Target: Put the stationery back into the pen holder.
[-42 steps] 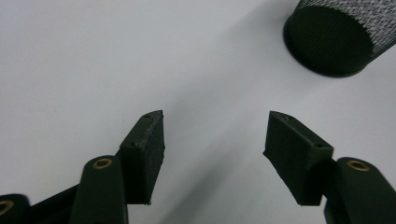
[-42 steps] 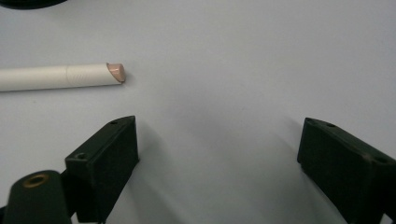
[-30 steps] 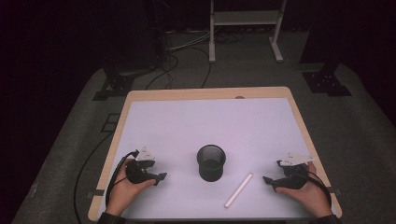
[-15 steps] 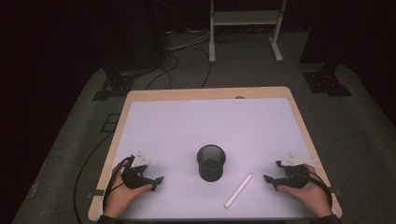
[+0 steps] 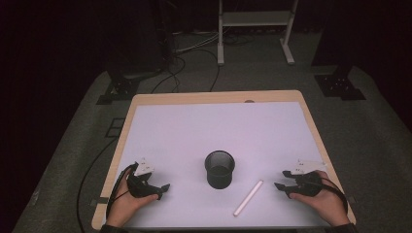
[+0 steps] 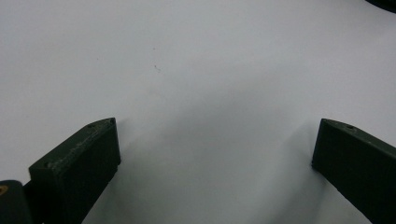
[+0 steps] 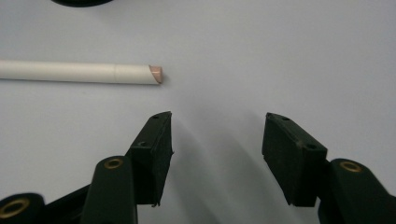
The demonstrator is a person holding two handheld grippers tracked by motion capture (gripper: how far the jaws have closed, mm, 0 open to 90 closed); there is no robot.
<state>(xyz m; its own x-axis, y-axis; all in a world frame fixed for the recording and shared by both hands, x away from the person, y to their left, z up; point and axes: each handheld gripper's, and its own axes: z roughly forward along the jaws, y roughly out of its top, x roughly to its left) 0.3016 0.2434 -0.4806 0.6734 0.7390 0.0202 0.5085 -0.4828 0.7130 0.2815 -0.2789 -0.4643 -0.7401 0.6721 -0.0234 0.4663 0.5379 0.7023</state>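
The white stick (image 5: 248,197) lies flat on the counter (image 5: 194,126), just to the right of the black cup (image 5: 219,169) and near the front edge. It sits between the cup and the right claw (image 5: 282,180), so the right claw is much nearer to it than the left claw (image 5: 163,190), which is on the far side of the cup. From above, the stick runs slanted, with its far end pointing up toward the right claw and its near end toward the person. In the right claw view the stick (image 7: 79,72) lies sideways, ahead and to the left of the right claw (image 7: 217,140), not between the jaws. That claw's jaws are part way apart with nothing in them, and they have just been closing. The left claw (image 6: 215,154) has just been opening, and its jaws are wide apart over bare counter. I think the right claw must reach left to get the stick.
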